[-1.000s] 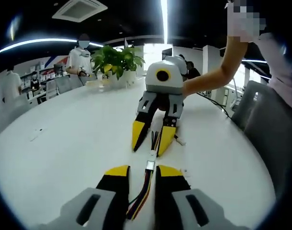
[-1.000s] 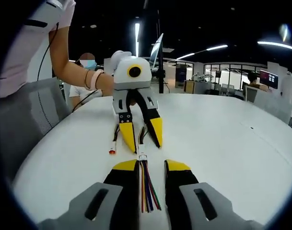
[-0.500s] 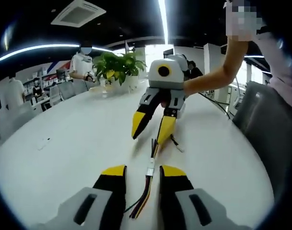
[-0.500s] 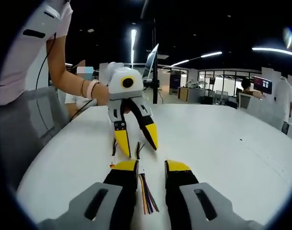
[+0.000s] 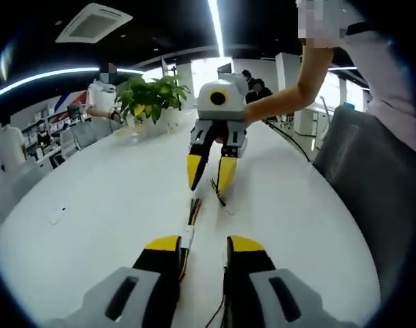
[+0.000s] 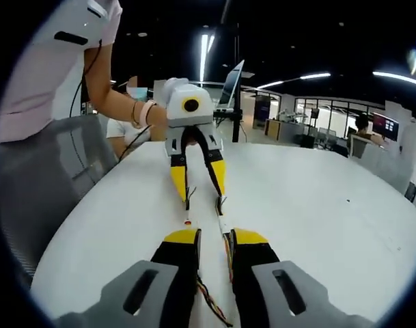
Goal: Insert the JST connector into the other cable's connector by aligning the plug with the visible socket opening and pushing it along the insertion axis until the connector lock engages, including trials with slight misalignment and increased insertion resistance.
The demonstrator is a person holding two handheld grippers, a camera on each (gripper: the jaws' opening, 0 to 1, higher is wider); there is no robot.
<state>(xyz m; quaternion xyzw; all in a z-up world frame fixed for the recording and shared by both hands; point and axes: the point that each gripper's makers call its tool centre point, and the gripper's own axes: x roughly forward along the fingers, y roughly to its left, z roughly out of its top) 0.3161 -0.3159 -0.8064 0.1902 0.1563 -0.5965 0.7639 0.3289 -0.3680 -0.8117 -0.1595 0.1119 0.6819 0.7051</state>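
Change from one second earlier: cable then gripped between the jaws of both grippers; now lying free on the white table, stretched in a line from one gripper toward the other. Multicoloured wire bundle, formerly pinched between the right gripper's jaws, now trailing beside them at the near table edge.

Orientation of cable: long axis along the line joining the two grippers. In the left gripper view, white connector just off the tip of the left gripper's left jaw, wires running away toward the right gripper. In the right gripper view, cable lying on the table from the left gripper's jaw tips to the near jaws of the right gripper. Whether plug and socket are locked together: cannot tell. Second short lead with a red tip on the table just beside the cable, toward the person's side.

Pose of grippers: both tilted nose-down toward the table, facing each other, tips apart from one another with the cable between. Left gripper: jaws spread, nothing between them. Right gripper: jaws likewise parted, no grip on the cable. Person's hand around the white body of the left gripper, forearm extended over the table; bracelet at the wrist. Potted plant at the far end of the table.
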